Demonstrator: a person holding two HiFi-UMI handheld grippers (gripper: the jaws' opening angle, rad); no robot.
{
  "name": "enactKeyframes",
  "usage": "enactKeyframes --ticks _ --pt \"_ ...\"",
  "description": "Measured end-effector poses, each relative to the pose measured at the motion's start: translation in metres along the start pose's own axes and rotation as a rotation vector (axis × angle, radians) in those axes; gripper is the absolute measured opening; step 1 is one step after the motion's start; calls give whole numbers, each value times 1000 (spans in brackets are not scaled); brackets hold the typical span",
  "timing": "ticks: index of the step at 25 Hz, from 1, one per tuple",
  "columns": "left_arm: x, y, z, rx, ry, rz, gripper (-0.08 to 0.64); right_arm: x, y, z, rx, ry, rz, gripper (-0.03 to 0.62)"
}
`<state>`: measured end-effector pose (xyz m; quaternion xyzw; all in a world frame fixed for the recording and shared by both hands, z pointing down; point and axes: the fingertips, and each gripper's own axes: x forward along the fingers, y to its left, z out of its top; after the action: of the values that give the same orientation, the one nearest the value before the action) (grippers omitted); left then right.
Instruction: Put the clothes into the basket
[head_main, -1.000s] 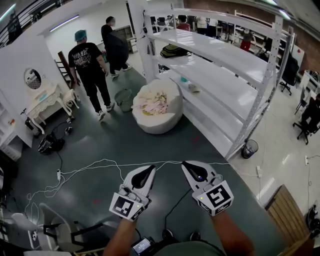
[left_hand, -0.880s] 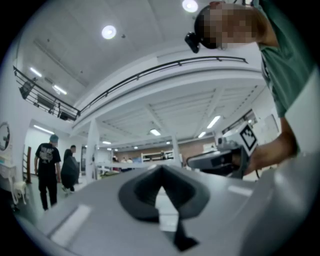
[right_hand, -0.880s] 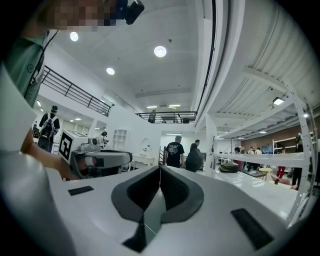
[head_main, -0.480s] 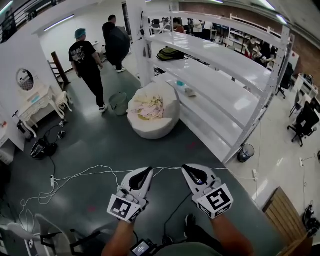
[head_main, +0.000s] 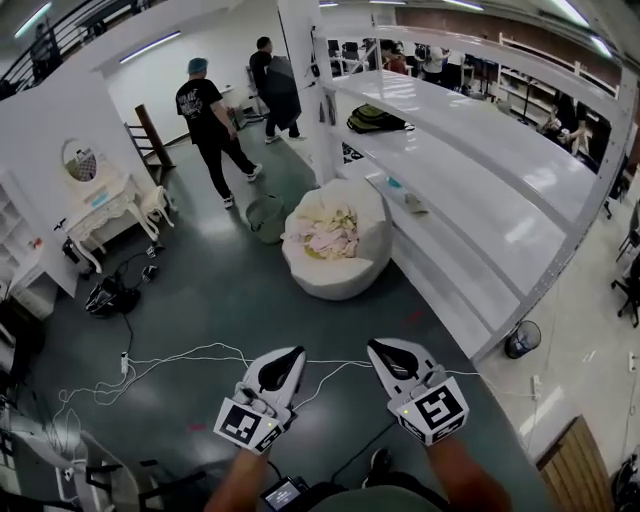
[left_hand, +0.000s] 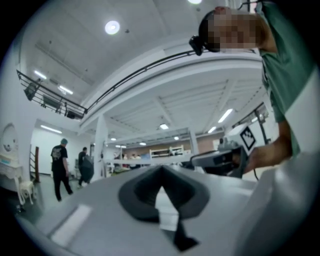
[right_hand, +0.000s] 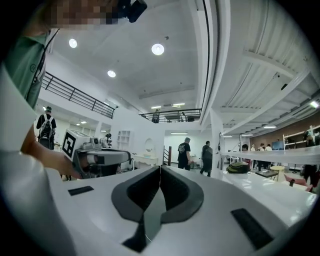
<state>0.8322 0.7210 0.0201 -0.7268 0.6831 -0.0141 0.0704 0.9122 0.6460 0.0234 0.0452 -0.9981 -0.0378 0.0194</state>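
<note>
The left tool (head_main: 288, 355) and right tool (head_main: 382, 350) are each pressed together, pinching nothing, side by side over the dark floor (head_main: 215, 300). Well ahead, the clothes (head_main: 330, 238) lie heaped on a white beanbag (head_main: 345, 282) beside the shelving (head_main: 470, 190). The basket (head_main: 266, 218) stands just left of it.

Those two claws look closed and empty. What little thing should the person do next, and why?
Probably step closer to the white beanbag. The clothes lie heaped on it, well ahead of the left claw and right claw, which are both shut and empty. The green basket stands on the floor beside it.
</note>
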Motion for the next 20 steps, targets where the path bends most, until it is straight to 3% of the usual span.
enactKeyframes --ticks 10,20 --pt "68 68 -26 4 29 47 2 72 -80 -22 41 6 20 6" --pt "143 182 -65 -10 -10 -29 2 191 -139 -39 14 30 -38 6"
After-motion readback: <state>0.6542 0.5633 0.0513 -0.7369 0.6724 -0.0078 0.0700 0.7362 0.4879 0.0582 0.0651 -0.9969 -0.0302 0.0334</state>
